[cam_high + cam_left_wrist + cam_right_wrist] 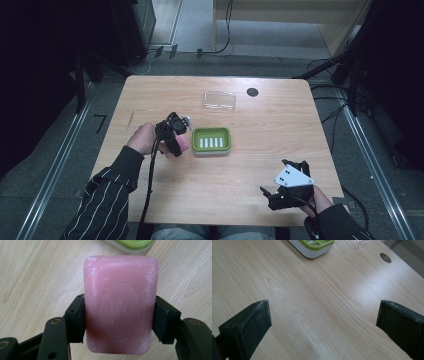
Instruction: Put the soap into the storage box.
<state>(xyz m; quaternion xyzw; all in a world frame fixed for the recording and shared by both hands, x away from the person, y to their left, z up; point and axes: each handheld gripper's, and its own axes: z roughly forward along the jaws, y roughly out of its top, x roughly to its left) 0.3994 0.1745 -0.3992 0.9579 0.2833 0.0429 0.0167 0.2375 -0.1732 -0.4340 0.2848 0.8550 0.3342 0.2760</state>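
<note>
Left gripper (120, 315) clamped on a pink soap bar (120, 305), one black pad against each long side, the bar standing well past the fingertips. Green soap dish (211, 140) lies just beyond the bar's far end, apart from it; from above the soap itself is hard to make out among the fingers, probably a little above the table (250, 170). Step in hand, as I judge it: carrying the soap to the dish. Next move calls for bringing the bar over the slotted green tray, lowering it flat, then easing the pads off. Right gripper (323, 327) idle, fingers wide apart, nothing between them, dish far ahead of them. Clear lid (219, 100) lies beyond the dish.
</note>
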